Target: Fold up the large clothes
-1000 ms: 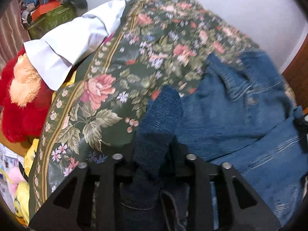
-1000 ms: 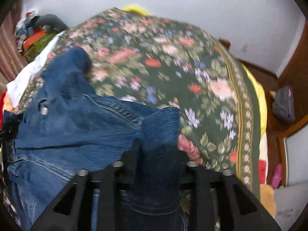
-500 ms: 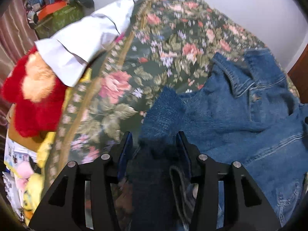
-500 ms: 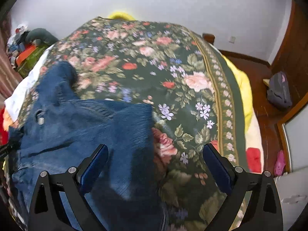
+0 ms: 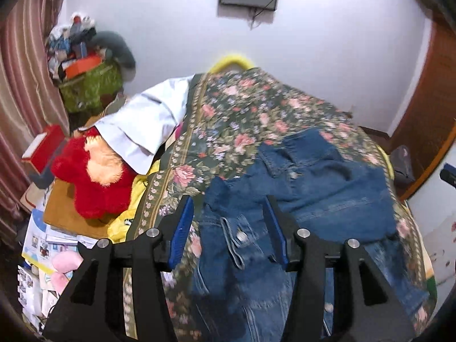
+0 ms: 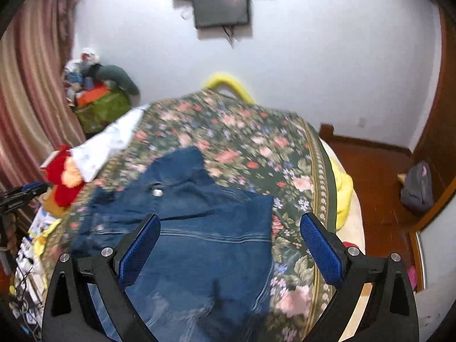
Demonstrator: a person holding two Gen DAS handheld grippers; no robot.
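A blue denim jacket (image 5: 327, 188) lies spread on the floral bedspread (image 5: 242, 119), its buttoned cuff under my left gripper (image 5: 227, 199). That gripper hovers above the cloth. Its jaws are opening, and the blue pads (image 5: 182, 225) do not press on the denim. In the right wrist view the jacket (image 6: 199, 199) lies flat below my right gripper (image 6: 229, 216). The right gripper stands wide open above it, with nothing held between its pads (image 6: 320, 250).
A white shirt (image 5: 148, 119) and a red plush toy (image 5: 91, 176) lie at the bed's left edge, above papers on the floor. A green bag (image 5: 91, 85) stands by the striped curtain. A grey backpack (image 6: 417, 185) sits on the wooden floor at right.
Both grippers were shut on folds of denim. They have since opened, let the cloth drop onto the jacket, and risen back from the bed, so more of the room shows.
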